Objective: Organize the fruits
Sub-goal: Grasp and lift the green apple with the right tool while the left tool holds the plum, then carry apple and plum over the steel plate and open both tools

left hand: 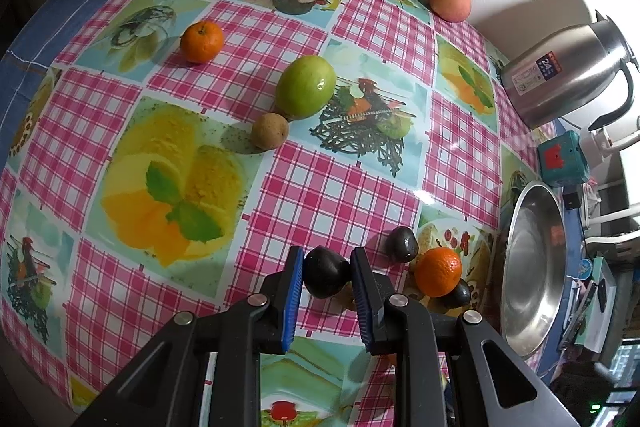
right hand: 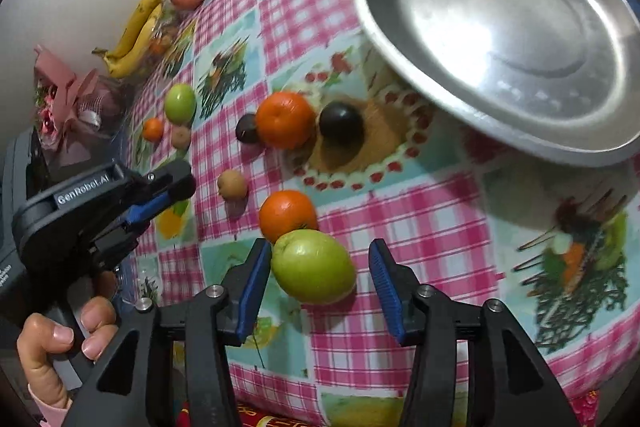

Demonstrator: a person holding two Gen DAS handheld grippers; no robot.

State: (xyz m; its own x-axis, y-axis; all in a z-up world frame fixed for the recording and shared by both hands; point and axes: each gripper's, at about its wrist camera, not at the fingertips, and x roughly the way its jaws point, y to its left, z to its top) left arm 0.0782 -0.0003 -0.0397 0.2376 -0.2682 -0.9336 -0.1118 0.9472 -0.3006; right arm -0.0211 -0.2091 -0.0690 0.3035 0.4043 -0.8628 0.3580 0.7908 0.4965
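A: Left wrist view first. We find the left claw [left hand: 326,281] closed on a dark plum [left hand: 325,277], both blue pads touching it, just above the checked bench [left hand: 312,187]. A second plum [left hand: 401,244] and an orange [left hand: 438,271] lie just beside, near the steel bowl [left hand: 532,281].

B: Right wrist view. We note the right claw [right hand: 316,273] parted around a green apple [right hand: 313,265] that rests on the bench; the left pad is about touching, the right pad stands clear. An orange [right hand: 287,214] touches the apple's far side. A hand [right hand: 60,343] holds the other claw at left.
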